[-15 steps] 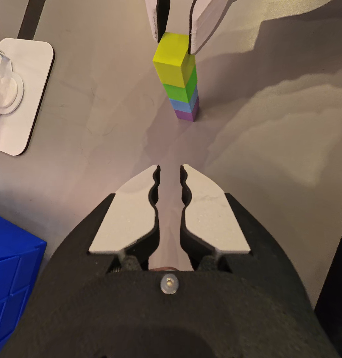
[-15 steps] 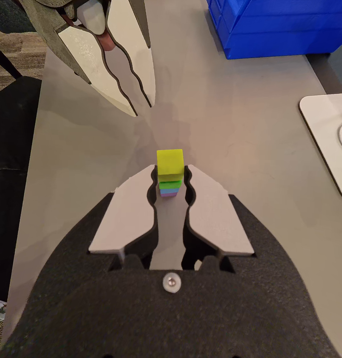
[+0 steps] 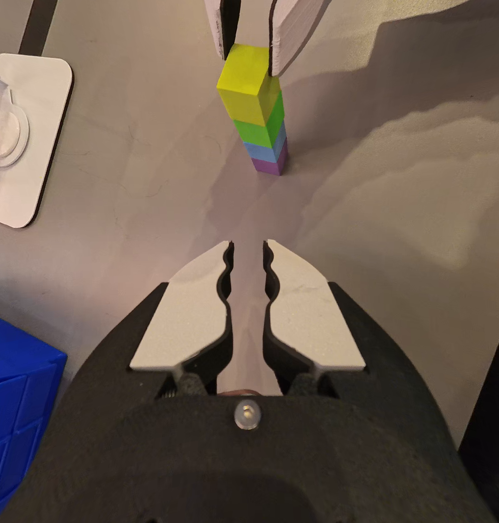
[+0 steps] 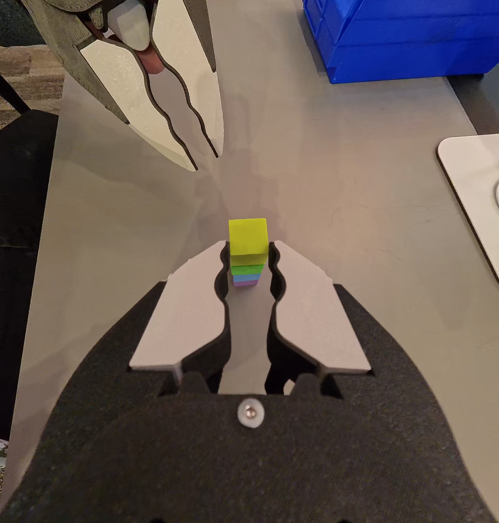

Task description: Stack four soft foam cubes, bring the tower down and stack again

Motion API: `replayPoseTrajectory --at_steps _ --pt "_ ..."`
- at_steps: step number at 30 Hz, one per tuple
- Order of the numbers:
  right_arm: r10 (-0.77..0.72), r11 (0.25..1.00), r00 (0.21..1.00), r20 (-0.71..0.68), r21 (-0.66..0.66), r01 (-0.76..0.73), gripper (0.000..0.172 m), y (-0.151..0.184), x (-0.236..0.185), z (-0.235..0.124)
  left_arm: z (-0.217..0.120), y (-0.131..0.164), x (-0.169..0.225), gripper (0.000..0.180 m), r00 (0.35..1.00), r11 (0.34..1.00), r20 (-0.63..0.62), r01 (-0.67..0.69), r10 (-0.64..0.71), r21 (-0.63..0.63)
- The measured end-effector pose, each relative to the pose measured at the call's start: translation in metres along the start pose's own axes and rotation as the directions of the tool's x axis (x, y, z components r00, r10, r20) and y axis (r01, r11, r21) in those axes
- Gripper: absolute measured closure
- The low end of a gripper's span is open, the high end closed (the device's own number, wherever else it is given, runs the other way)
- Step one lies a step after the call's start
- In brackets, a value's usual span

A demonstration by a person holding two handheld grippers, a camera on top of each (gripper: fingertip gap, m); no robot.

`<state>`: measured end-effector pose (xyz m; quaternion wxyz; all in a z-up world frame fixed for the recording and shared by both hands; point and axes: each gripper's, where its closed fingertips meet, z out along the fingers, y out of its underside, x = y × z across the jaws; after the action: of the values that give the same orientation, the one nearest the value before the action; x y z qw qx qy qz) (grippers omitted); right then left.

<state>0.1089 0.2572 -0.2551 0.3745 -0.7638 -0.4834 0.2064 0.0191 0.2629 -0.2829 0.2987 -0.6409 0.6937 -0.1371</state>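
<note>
Yellow cube (image 4: 247, 236) tops 4-cube tower (image 3: 266, 141) on grey table (image 3: 129, 169), pinched by right gripper (image 4: 247, 244). Left gripper (image 3: 247, 243) parted, bare, well back. Advice: release gently, withdraw straight upward, avoid nudging tower.

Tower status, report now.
Right gripper clamped on yellow cube atop four-cube tower. Left gripper open, holding nothing, clear of tower. Nothing in the way.
</note>
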Motion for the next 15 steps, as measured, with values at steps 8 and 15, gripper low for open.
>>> replayPoseTrajectory --at_steps 8,15 --pt "-0.006 1.0 1.0 0.002 0.0 0.006 0.146 0.0 -0.0002 -0.0003 0.0003 0.0001 0.0008 0.161 1.0 1.0 -0.002 -0.003 0.003 -0.001" --pt "-0.007 1.0 1.0 0.004 -0.001 0.007 0.146 0.0 -0.0004 -0.0003 0.0007 0.0005 0.0015 0.161 1.0 1.0 -0.004 -0.004 0.004 -0.003"
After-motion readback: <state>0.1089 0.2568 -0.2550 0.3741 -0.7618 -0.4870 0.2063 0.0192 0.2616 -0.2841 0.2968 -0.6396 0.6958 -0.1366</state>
